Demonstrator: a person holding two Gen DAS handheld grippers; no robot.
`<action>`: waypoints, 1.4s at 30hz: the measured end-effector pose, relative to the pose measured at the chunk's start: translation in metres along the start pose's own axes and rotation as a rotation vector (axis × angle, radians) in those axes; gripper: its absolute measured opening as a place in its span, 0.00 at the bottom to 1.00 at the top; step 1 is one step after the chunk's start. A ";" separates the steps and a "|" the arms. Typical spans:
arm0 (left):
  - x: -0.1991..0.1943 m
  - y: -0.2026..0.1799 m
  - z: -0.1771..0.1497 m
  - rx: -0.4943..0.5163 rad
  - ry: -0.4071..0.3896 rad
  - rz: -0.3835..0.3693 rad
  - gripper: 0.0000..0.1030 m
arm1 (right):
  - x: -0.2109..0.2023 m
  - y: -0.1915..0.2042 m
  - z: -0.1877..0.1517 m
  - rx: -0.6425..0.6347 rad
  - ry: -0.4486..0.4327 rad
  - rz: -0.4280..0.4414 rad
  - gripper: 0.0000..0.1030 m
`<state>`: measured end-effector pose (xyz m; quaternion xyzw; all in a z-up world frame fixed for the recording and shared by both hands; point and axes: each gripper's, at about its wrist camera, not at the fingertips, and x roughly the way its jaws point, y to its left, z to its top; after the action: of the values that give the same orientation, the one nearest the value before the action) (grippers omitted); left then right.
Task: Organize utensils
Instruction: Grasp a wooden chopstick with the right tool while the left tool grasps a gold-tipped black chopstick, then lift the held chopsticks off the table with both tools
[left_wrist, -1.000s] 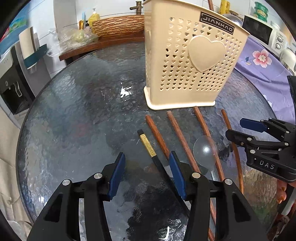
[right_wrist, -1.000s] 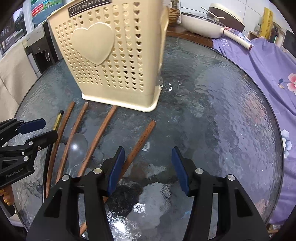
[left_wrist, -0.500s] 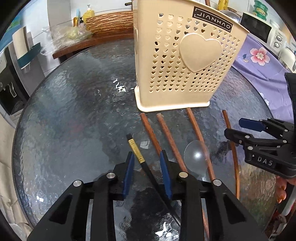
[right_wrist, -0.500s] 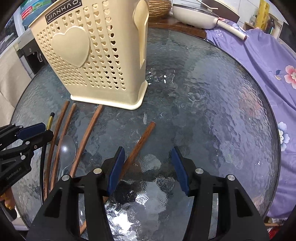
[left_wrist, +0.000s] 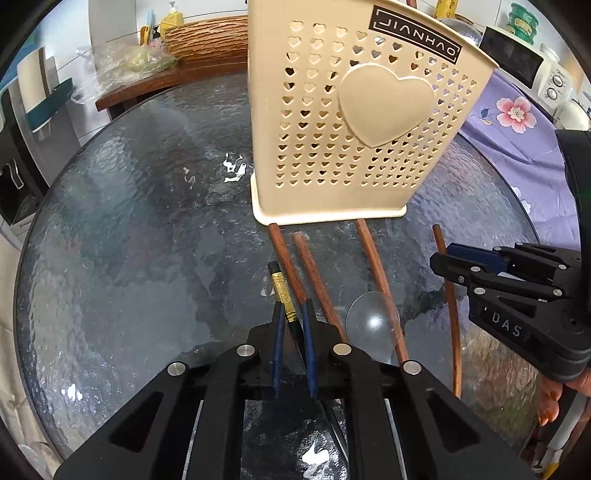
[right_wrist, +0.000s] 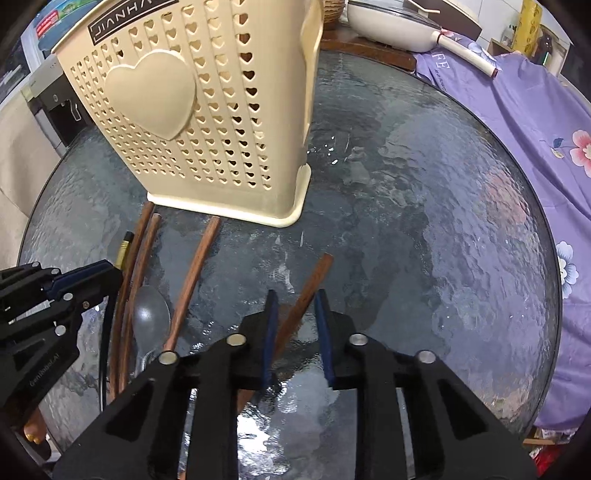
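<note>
Left tool (left_wrist: 293, 317) pinched nearly shut on black chopstick (left_wrist: 282, 291) with gold band, just in front of basket (left_wrist: 354, 122). Right tool (right_wrist: 295, 314) narrowing, jaws closing; brown chopstick (right_wrist: 310, 284) lies between blue pads, a gap showing on the right side, not yet pressed. Beige heart-holed basket stands upright on round glass table (left_wrist: 129, 221). Counted before basket: four brown chopsticks, one black chopstick, one clear plastic spoon (left_wrist: 373, 325) lying flat among the brown ones.
</note>
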<state>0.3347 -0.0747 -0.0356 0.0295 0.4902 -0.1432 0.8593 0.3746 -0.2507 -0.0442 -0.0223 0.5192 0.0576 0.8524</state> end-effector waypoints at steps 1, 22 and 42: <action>0.000 0.000 0.001 0.001 0.001 0.002 0.08 | 0.000 0.001 0.000 0.002 0.001 -0.003 0.16; -0.004 -0.003 -0.007 -0.036 -0.028 0.022 0.06 | -0.006 -0.008 -0.020 0.088 -0.051 0.072 0.07; -0.007 0.005 -0.005 -0.069 -0.044 0.017 0.00 | -0.004 -0.022 -0.024 0.128 -0.084 0.134 0.07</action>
<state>0.3284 -0.0672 -0.0323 0.0010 0.4757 -0.1196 0.8714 0.3546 -0.2748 -0.0519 0.0694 0.4860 0.0824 0.8673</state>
